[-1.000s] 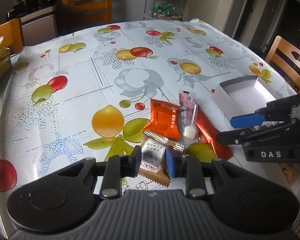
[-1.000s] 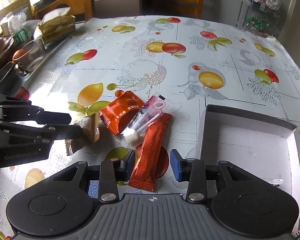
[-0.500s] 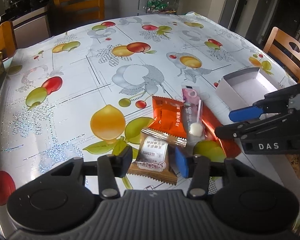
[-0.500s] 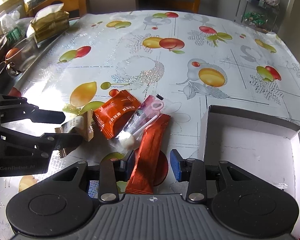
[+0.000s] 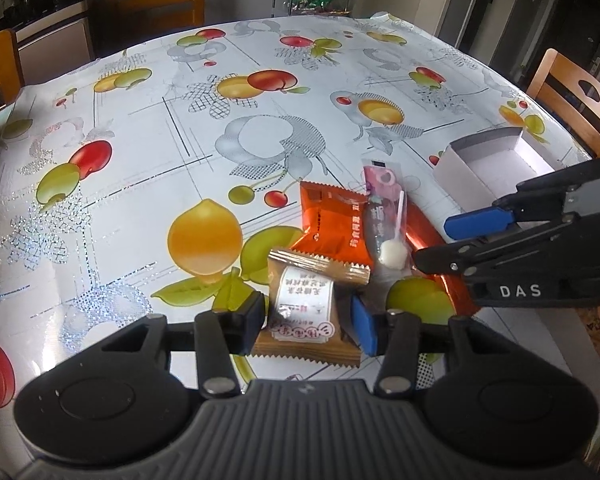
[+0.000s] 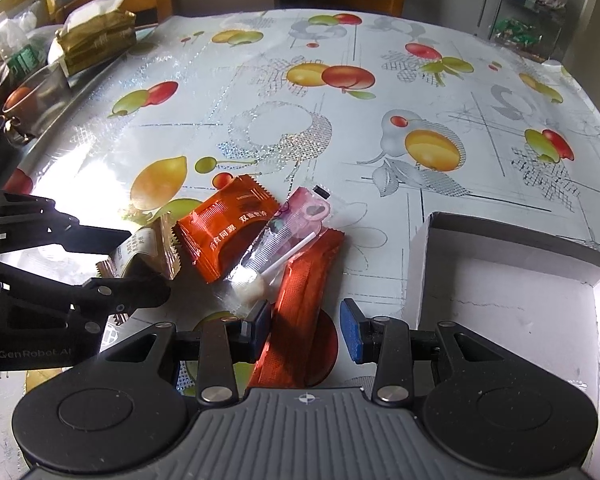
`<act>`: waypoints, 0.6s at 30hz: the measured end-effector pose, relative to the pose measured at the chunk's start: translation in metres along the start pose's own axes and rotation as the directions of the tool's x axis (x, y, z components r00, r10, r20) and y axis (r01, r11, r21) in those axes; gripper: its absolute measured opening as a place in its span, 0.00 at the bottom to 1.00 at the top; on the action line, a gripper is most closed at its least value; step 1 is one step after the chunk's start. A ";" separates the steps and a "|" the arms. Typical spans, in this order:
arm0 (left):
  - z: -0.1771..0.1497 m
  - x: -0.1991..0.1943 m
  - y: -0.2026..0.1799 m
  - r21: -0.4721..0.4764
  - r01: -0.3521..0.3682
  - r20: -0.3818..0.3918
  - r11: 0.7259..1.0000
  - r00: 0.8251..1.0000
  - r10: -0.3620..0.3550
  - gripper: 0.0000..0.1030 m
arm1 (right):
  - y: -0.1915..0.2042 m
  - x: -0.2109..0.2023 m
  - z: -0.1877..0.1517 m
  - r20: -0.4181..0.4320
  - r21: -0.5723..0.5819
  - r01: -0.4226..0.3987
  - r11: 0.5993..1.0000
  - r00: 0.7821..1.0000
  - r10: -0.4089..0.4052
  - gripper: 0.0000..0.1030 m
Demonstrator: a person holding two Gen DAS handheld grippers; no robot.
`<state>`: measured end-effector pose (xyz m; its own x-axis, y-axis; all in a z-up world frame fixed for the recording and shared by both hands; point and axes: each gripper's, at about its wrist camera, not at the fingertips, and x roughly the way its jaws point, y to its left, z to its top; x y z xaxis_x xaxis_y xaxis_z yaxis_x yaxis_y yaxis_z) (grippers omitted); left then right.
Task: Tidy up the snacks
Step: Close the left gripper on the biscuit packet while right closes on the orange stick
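Brown crinkly foil, that's the small square snack packet with the white label (image 5: 306, 308), and it lies flat on the fruit-printed tabletop (image 5: 140, 168) right between the pads of the left tongs (image 5: 307, 326). Those jaws have just been opening, and there's daylight on both sides of the packet now, so nothing is gripped. Just beyond it lies the square orange foil packet (image 5: 332, 224), and overlapping that, the clear sleeve with the pink header and white lollipop (image 5: 386, 216).

Over to the right tongs (image 6: 306, 330): part open, straddling the near end of the long orange-red foil stick pack (image 6: 304, 304), pads not pressing on it as far as I can see. The open white cardboard box (image 6: 512, 304) sits just beside, empty in what shows.

Handling, as I judge it: all of these look feather-light, with slick wrappers that slide and crumple. The stick is best pinched across its narrow width, near the middle so it won't droop. The brown packet wants a squeeze on its padded body, not the thin crimped edges.
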<state>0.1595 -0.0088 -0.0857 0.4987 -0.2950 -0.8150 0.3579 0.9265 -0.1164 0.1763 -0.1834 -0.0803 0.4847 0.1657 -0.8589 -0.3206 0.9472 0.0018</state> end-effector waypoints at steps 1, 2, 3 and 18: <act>0.000 0.001 0.000 -0.004 0.000 -0.002 1.000 1.000 0.000 0.45 | 0.000 0.001 0.000 -0.001 -0.002 0.000 1.000 1.000 0.000 0.38; 0.000 0.001 0.001 -0.010 0.001 -0.004 1.000 1.000 -0.001 0.45 | 0.001 0.001 0.000 -0.002 -0.005 0.000 1.000 1.000 0.000 0.38; -0.001 0.002 0.002 -0.018 0.002 -0.007 1.000 1.000 -0.002 0.45 | 0.001 0.002 0.000 -0.004 -0.009 0.000 1.000 1.000 0.000 0.38; -0.003 0.000 0.004 -0.084 0.013 -0.003 0.996 1.000 -0.013 0.45 | 0.003 0.001 -0.003 0.002 -0.036 -0.006 0.999 1.000 0.006 0.24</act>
<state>0.1583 -0.0047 -0.0880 0.4918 -0.3063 -0.8150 0.2968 0.9390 -0.1738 0.1732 -0.1809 -0.0825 0.4846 0.1724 -0.8576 -0.3530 0.9356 -0.0114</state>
